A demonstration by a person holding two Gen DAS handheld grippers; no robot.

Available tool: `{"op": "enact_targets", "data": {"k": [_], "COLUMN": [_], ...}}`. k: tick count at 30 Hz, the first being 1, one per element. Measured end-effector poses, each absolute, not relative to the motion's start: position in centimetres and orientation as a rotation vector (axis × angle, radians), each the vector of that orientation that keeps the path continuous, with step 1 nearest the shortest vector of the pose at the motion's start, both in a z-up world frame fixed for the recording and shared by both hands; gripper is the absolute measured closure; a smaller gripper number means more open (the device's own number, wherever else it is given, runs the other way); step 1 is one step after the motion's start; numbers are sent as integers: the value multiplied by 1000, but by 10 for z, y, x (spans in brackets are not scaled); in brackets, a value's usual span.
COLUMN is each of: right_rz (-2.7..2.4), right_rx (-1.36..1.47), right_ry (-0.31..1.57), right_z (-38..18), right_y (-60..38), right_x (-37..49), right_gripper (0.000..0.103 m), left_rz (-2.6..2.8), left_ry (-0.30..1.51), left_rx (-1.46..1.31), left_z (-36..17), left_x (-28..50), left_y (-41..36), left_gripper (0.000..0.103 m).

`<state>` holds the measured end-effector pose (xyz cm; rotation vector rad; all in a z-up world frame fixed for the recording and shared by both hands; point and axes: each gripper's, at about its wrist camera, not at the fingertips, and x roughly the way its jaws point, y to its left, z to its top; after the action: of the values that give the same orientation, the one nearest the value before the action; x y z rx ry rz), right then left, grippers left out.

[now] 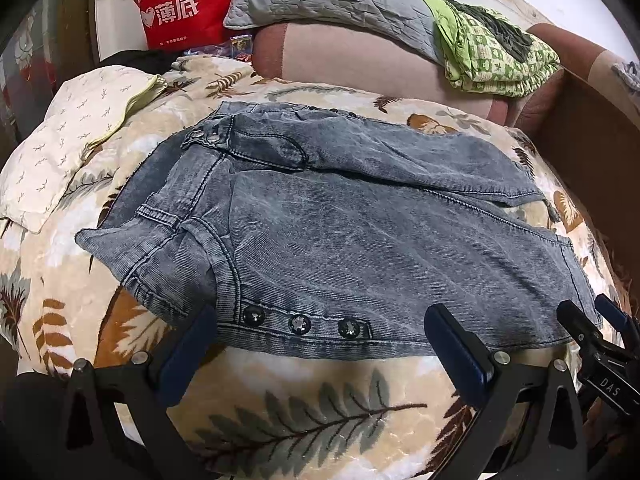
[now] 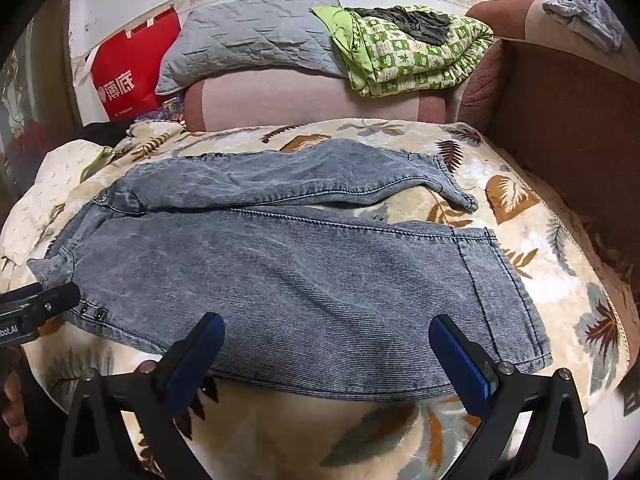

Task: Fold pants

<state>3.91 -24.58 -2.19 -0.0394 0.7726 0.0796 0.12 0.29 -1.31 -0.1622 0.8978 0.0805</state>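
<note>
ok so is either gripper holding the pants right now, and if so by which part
Neither. The left gripper and the right gripper are both open at the near edge of the pants, with no fabric pinched.

Count: 1 pair of grey denim pants (image 2: 280, 272) with 2 legs, 3 studs (image 1: 300, 324) in a row on the near edge plus another row on the far edge, too small to count. 2 tools, left tool (image 1: 320, 344) and right tool (image 2: 326, 348), each with 2 blue-padded fingers spread apart. Around them: 1 leaf-print blanket (image 1: 300, 420), 1 red bag (image 1: 188, 4), 1 grey quilted pillow (image 2: 248, 40), 1 folded green checked quilt (image 2: 416, 56), 1 cream patterned cloth (image 1: 68, 140), 1 grey garment (image 2: 588, 16) on the sofa arm.
</note>
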Motion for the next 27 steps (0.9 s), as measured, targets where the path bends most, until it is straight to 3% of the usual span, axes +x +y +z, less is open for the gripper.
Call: {"op": "enact_targets", "data": {"k": [11,22,25,27], "right_rz": [103,16,-64,-66], "right_rx": [26,832,962,1037], "right_ry": [810,951,948,944], "right_z": [-22,-59,-74,-83], "right_y": [-257,-415,-450,-461], "right_x": [38,23,25,28], "right_gripper": [0,1,15,17], "left_rz": [142,364,367,370], "left_ry": [913,933,943,935], "left_rx": [-192,-547,-615,-641], "left_z": [-15,-37,-47,-52], "left_x": [0,10,12,14], "left_y": [34,153,164,168], "left_gripper": [0,0,0,0]}}
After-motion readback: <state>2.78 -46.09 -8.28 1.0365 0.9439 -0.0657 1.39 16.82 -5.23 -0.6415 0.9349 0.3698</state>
